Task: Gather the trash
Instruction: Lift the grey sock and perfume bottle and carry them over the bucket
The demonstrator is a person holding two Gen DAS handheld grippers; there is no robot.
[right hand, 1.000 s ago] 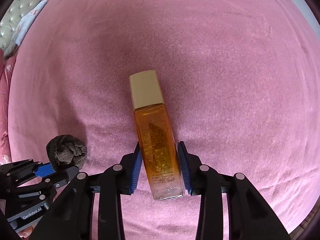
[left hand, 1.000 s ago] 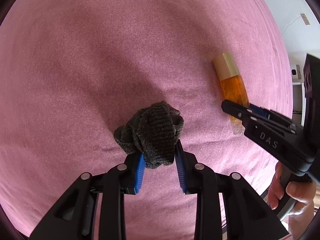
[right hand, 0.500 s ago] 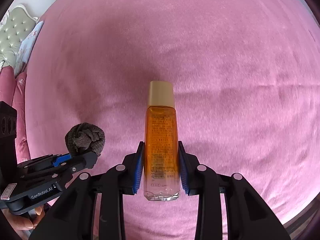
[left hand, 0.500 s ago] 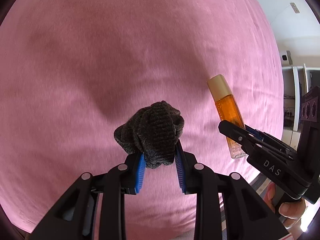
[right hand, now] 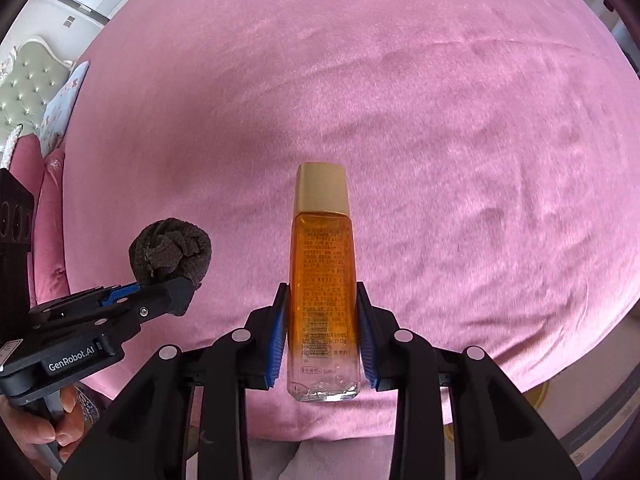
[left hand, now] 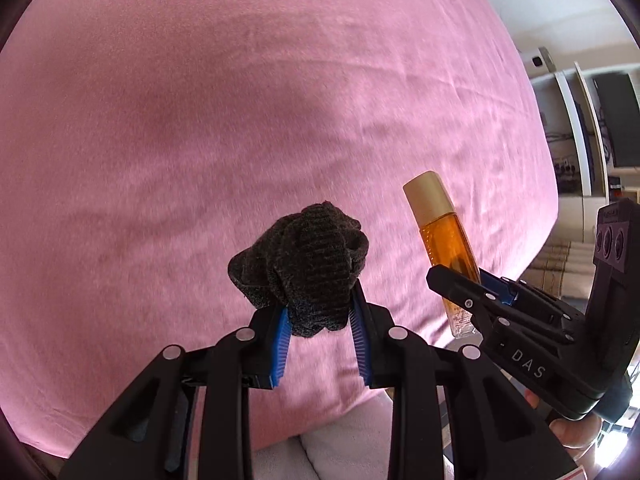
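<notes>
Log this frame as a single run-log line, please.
left gripper: shut on dark knit bundle | right gripper: shut on amber bottle | both above pink bedspread

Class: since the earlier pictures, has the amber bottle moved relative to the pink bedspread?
Yes. The amber bottle has been carried toward the near edge of the pink bedspread.

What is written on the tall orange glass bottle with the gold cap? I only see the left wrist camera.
Observer: Rows of tiny print cover the orange glass bottle; it is too small to read.
Operator: Is it squeezed on both sides?
Observer: Yes. The right gripper presses a ribbed blue pad on each side.
Operator: What is past the pink fuzzy blanket?
Observer: A pale green buttoned headboard.
</notes>
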